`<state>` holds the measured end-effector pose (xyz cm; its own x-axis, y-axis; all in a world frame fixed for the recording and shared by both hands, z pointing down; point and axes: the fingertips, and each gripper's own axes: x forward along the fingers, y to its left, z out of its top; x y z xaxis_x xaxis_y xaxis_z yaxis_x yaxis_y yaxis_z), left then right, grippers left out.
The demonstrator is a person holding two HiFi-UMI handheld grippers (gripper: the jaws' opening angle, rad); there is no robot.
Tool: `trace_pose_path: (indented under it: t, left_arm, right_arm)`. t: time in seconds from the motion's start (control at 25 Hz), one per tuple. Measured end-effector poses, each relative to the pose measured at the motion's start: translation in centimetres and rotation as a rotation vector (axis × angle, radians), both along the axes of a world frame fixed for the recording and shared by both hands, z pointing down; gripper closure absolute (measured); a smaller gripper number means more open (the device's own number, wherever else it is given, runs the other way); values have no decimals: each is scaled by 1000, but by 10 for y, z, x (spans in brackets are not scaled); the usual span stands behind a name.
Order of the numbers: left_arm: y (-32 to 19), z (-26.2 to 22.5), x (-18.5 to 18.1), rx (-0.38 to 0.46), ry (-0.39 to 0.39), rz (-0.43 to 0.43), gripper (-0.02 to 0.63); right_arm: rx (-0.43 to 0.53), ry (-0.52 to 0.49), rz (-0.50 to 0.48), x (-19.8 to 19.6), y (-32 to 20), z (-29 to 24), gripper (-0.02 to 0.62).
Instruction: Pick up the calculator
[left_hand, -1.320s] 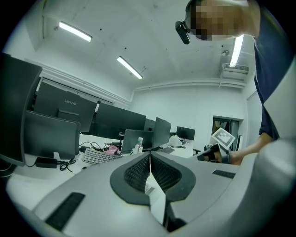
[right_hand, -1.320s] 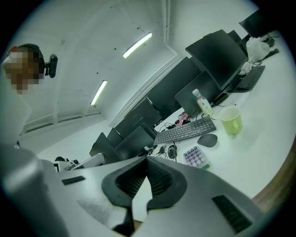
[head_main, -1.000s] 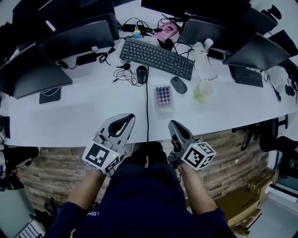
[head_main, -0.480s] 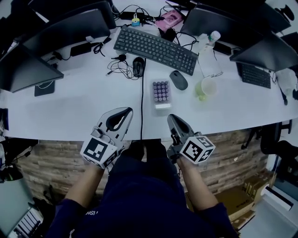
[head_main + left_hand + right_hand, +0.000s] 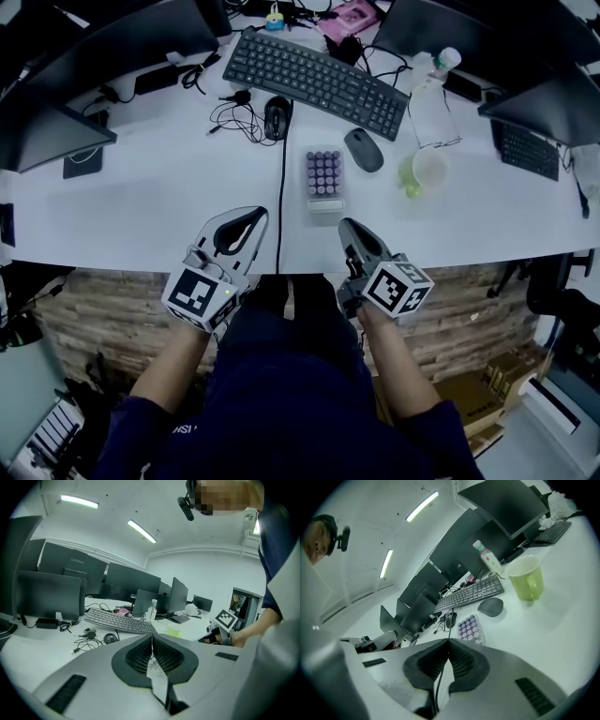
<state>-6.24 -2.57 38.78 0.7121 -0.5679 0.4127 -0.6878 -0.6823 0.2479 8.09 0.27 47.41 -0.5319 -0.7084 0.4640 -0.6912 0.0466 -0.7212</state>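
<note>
Worktop (image 5: pixel 159 202), white: keyboard (image 5: pixel 319 80) at the back; black mouse (image 5: pixel 275 117), its cable (image 5: pixel 280 211) running to the near edge between my two tongs; grey mouse (image 5: pixel 363 150); green cup (image 5: pixel 427 172). My left tongs (image 5: pixel 255 215) and right tongs (image 5: pixel 346 226): held at the near edge above my lap, tilted slightly down, jaws pressed together, holding nothing. Calculator (image 5: pixel 324 178): flat, pale body, round purple keys, between cable and grey mouse, ahead of the right tongs, untouched.
</note>
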Motion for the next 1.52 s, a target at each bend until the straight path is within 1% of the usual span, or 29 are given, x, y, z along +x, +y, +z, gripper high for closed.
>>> trace_pose_path:
  t: [0.12, 0.28, 0.4, 0.68, 0.96, 1.08, 1.28, 1.52]
  left_arm:
    - [-1, 11, 1, -26, -16, -12, 574]
    - [0, 21, 3, -34, -19, -17, 574]
    - [0, 26, 4, -31, -15, -15, 574]
    - [3, 38, 6, -57, -15, -15, 574]
    - [4, 46, 8, -88, -28, -24, 574]
    - [6, 47, 10, -83, -15, -16, 574]
    - [6, 49, 11, -85, -14, -16, 574]
    - [6, 51, 8, -93, -13, -28, 574]
  right_arm:
    - [-21, 1, 6, 4, 0, 14, 592]
    - [-50, -4, 14, 9, -1, 30, 590]
    - [-68, -12, 15, 11, -1, 41, 578]
    - [-99, -20, 22, 15, -4, 58, 555]
    - [-122, -24, 23, 18, -5, 67, 522]
    - [-128, -29, 26, 19, -5, 69, 508]
    - [-142, -51, 28, 18, -6, 73, 471]
    - [-171, -89, 42, 15, -9, 80, 445]
